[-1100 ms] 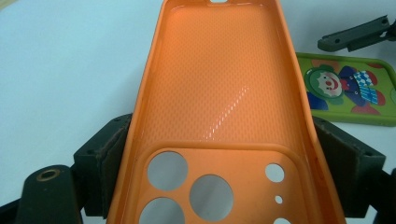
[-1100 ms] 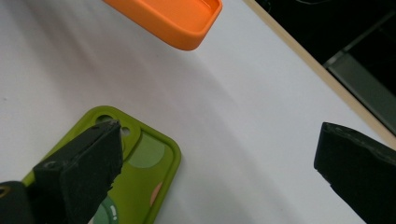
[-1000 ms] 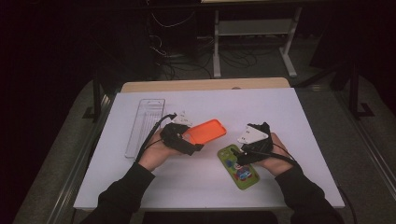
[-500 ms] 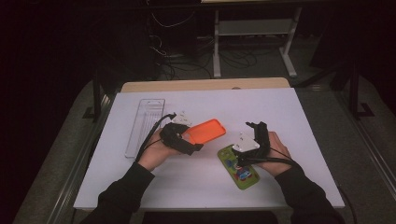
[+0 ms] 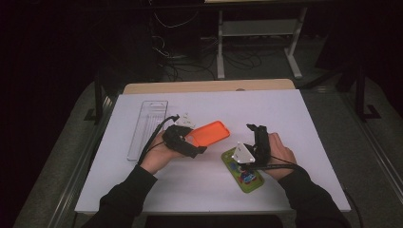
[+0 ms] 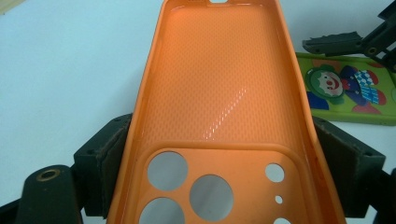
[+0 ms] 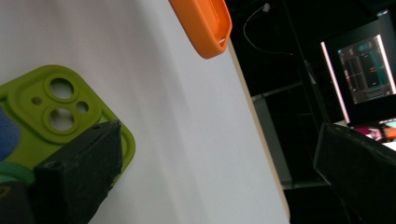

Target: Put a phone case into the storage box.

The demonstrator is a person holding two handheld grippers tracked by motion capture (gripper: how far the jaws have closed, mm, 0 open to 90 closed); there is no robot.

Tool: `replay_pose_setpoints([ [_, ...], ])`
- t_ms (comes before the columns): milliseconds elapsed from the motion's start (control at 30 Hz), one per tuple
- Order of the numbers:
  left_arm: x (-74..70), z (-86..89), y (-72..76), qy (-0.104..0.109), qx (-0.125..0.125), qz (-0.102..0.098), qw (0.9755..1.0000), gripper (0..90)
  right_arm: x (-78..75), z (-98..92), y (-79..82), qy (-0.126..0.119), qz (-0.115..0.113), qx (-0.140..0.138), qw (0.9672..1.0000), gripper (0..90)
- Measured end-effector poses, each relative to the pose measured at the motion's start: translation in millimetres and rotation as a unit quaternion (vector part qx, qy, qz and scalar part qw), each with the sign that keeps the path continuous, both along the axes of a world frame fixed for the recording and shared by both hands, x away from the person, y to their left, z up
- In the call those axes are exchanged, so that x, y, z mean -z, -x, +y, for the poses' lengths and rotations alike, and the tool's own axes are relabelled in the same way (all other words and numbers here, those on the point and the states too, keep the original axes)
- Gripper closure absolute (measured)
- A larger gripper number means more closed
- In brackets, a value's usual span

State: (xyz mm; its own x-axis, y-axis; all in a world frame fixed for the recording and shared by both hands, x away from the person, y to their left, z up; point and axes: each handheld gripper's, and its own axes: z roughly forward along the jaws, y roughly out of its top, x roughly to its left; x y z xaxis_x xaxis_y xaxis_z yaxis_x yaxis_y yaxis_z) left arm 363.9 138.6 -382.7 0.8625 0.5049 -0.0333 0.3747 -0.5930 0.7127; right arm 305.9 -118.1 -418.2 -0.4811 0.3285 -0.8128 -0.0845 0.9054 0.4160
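Observation:
An orange phone case [image 5: 209,133] is held at its camera end in my left gripper [image 5: 192,143], which is shut on it. In the left gripper view the orange case [image 6: 219,93] lies inside up, stretching away between the two jaws of the left gripper [image 6: 224,179]. A green phone case [image 5: 243,169] with a clown picture lies flat on the white table. My right gripper [image 5: 256,131] stands open over its far end. In the right gripper view the green case [image 7: 51,105] sits by the left jaw, and the right gripper [image 7: 219,172] has nothing between its jaws.
A clear plastic tray [image 5: 147,128] lies on the white table [image 5: 285,114] left of my left hand. The table's far wooden edge [image 5: 209,86] borders a dark area with cables and a stand. A lit screen [image 7: 362,70] glows beyond the table in the right gripper view.
My right gripper has shifted slightly and turned over the green case's far end. The left gripper still holds the orange case in the same place.

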Motion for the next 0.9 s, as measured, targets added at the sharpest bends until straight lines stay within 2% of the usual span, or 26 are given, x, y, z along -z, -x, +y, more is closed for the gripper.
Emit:
replay_pose_setpoints([
  [67, -0.7, 0.3, -0.3, -0.001, 0.003, -0.003, 1.0000, 15.4, 1.0, 2.6, 1.8, -0.006, -0.002, 0.007, 1.0000, 0.3],
  [133, -0.4, -0.2, 0.1, 0.004, 0.000, -0.001, 1.0000, 15.4, 1.0, 3.5, 2.2, 0.006, -0.010, 0.004, 0.9999, 0.3],
  [200, -1.5, 1.1, -1.0, -0.008, 0.007, -0.004, 0.9999, 15.4, 1.4, 4.3, 1.7, 0.017, -0.017, -0.001, 0.9997, 0.3],
  [333, -1.4, -1.2, 0.1, 0.003, -0.001, 0.002, 1.0000, 15.4, 2.7, 6.8, 3.4, 0.030, -0.036, -0.006, 0.9989, 0.3],
  [400, -1.9, -0.9, -0.4, -0.008, 0.006, -0.001, 0.9999, 15.4, 3.4, 7.8, 4.7, 0.036, -0.044, -0.007, 0.9983, 0.4],
  [433, -1.8, -1.5, 0.0, -0.006, 0.006, -0.002, 1.0000, 15.4, 3.7, 8.2, 5.3, 0.040, -0.048, -0.009, 0.9980, 0.4],
  [467, -1.2, -2.9, 0.8, 0.002, 0.002, 0.001, 1.0000, 15.4, 3.9, 8.6, 5.5, 0.048, -0.053, -0.012, 0.9974, 0.4],
  [500, -1.9, -2.3, 0.2, -0.005, 0.005, -0.001, 1.0000, 15.4, 4.6, 8.7, 4.9, 0.060, -0.062, -0.021, 0.9961, 0.4],
  [667, -2.5, -1.9, -0.4, -0.008, 0.009, -0.006, 0.9999, 15.4, 9.8, 11.5, 5.8, 0.080, -0.079, -0.020, 0.9935, 0.4],
  [700, -2.3, -2.0, -0.1, -0.003, 0.007, -0.005, 1.0000, 15.4, 10.8, 12.1, 5.9, 0.080, -0.083, -0.020, 0.9931, 0.4],
  [900, -4.9, 0.3, -0.5, -0.002, 0.006, -0.009, 0.9999, 15.4, 11.7, 17.1, 6.0, 0.108, -0.112, -0.042, 0.9869, 0.4],
])
